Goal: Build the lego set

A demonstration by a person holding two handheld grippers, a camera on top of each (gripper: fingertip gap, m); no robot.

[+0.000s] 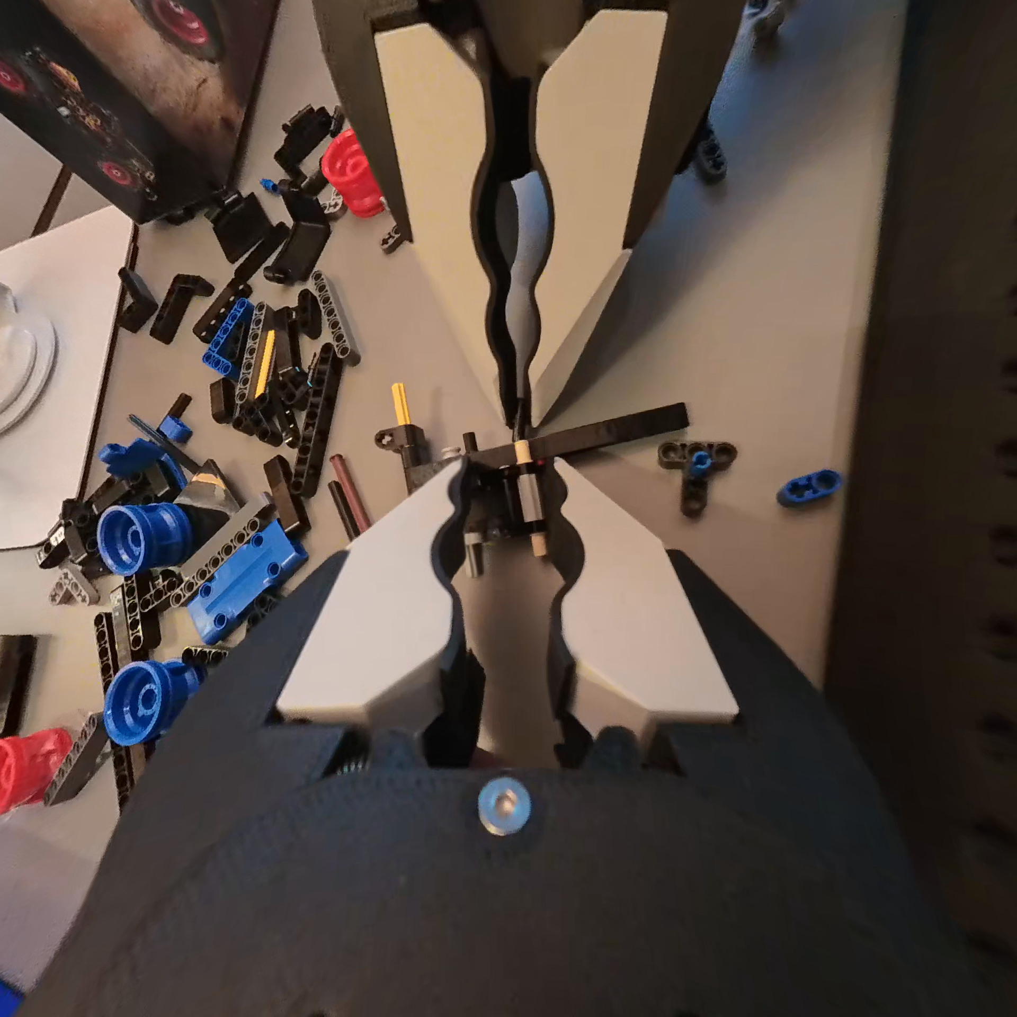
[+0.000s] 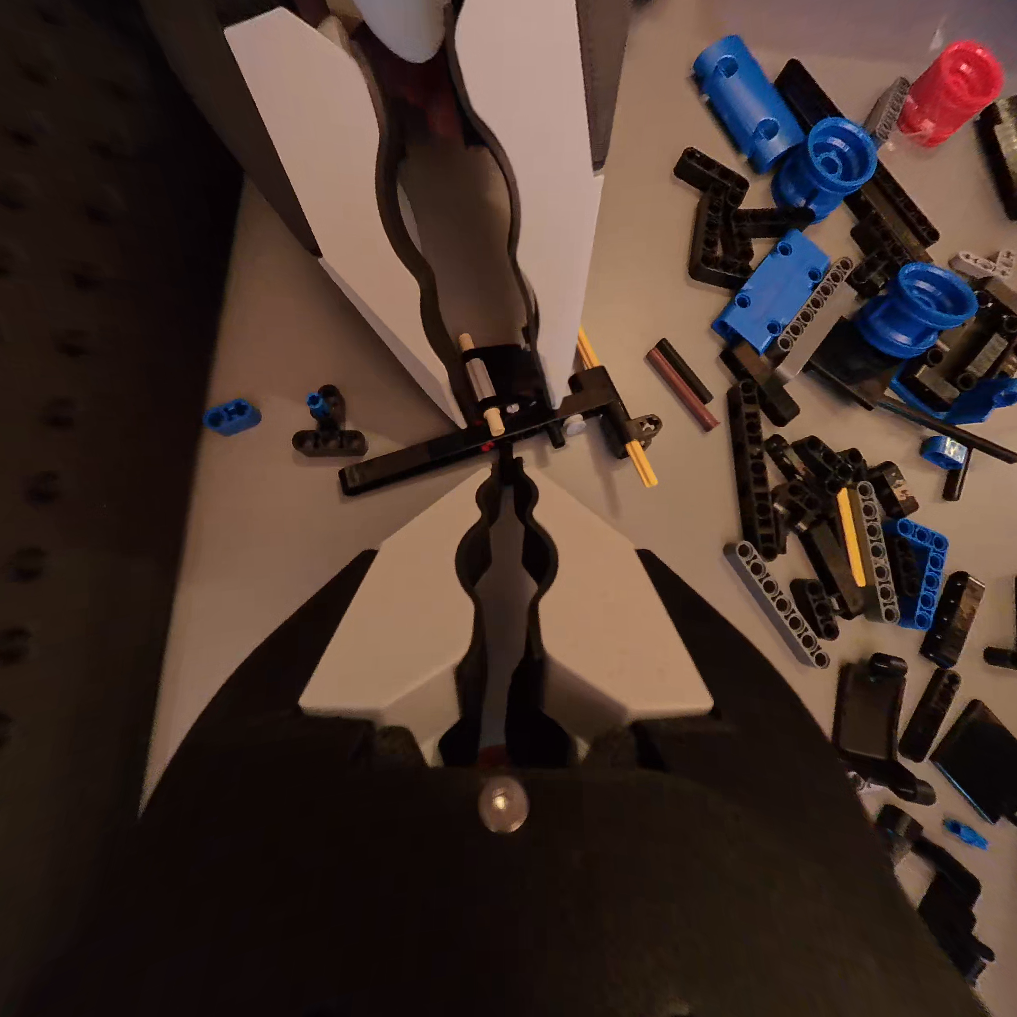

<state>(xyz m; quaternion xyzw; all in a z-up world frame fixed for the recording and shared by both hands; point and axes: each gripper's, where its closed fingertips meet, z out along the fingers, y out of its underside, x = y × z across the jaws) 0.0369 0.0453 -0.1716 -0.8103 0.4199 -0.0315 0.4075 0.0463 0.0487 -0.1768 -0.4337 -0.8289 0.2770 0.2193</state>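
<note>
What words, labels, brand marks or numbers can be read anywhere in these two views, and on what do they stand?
None can be read.
The dark set box shows only blurred printed pictures, no legible lettering.
The loose bricks, the black assembly, the left gripper and the right gripper show no writing.

Looks like a home or hobby desk: plain grey tabletop (image 1: 688, 308), loose toy bricks (image 1: 286, 352) scattered at 9 o'clock, set box (image 1: 110, 99) at 11.
</note>
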